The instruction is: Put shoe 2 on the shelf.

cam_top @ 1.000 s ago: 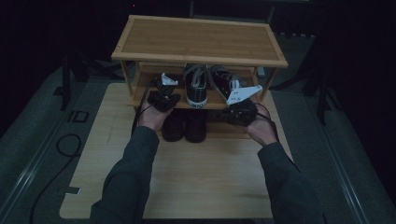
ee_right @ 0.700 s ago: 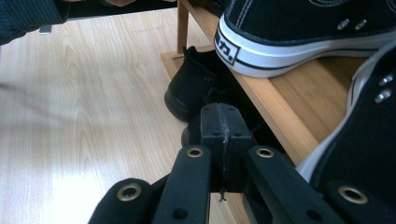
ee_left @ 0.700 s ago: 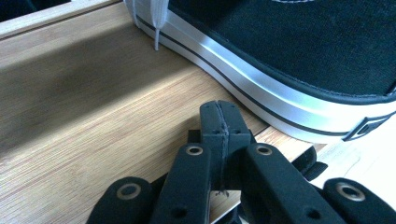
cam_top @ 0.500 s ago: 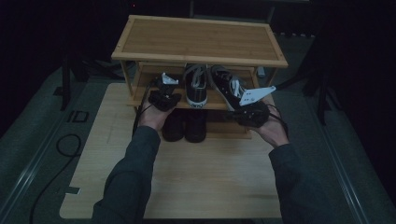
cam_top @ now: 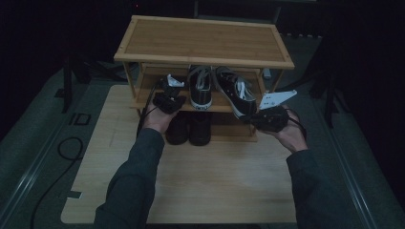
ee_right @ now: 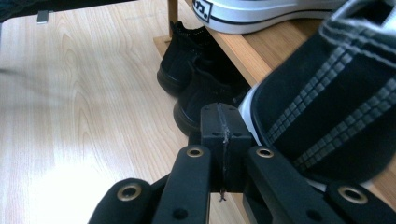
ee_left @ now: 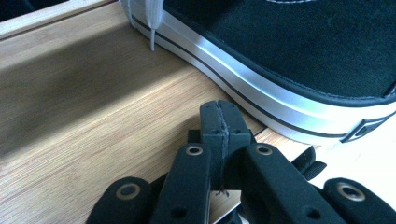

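At the shoe rack (cam_top: 205,102), right tool (cam_top: 267,118) shifted rightward.

Dark ankle boots (cam_top: 188,129), likely a pair, on table (cam_top: 200,181) under rack.

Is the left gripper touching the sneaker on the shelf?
Apart: the left gripper view shows bare shelf between the shut left gripper and the sneaker.

The high camera looks forward and down from above my side of the light wooden worktop (cam_top: 200,186), taking in the whole bamboo shoe rack (cam_top: 205,43). My left jaws' camera sits very near the rack's middle shelf, facing the black canvas sneaker with a white sole (ee_left: 289,70). My right jaws' camera looks low across the worktop at the pair of black ankle boots (ee_right: 191,88), which the high view shares.
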Available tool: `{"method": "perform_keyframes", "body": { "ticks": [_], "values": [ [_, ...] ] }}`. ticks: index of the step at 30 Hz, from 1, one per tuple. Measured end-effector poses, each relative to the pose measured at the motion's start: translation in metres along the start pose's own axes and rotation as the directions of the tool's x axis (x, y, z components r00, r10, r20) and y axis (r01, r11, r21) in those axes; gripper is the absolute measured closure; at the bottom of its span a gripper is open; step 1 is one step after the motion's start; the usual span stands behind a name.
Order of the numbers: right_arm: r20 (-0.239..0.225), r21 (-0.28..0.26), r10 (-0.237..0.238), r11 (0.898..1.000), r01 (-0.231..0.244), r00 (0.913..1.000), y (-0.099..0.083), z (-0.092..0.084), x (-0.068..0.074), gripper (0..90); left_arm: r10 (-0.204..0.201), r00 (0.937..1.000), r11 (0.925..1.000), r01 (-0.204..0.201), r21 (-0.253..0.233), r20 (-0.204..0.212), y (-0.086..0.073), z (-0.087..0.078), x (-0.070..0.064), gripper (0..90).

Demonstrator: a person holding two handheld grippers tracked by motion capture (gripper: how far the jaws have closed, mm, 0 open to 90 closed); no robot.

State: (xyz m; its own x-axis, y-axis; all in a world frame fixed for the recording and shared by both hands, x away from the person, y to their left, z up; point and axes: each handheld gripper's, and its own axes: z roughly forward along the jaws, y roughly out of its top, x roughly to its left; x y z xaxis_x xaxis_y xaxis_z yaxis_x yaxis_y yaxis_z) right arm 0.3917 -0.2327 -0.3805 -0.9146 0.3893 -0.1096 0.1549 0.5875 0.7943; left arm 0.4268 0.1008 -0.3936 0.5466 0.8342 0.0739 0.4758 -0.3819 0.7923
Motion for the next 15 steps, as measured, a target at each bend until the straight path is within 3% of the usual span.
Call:
{"method": "perform_keyframes", "body": {
  "ticks": [15],
  "values": [
    [0.011,0.008,0.014,1.000,-0.014,0.9998,-0.017,-0.017,-0.007,90.0,0.025,0.9996,0.9993,-0.025,0.029,-0.014,0.004,0.000,-0.002,90.0]
  ]
}}
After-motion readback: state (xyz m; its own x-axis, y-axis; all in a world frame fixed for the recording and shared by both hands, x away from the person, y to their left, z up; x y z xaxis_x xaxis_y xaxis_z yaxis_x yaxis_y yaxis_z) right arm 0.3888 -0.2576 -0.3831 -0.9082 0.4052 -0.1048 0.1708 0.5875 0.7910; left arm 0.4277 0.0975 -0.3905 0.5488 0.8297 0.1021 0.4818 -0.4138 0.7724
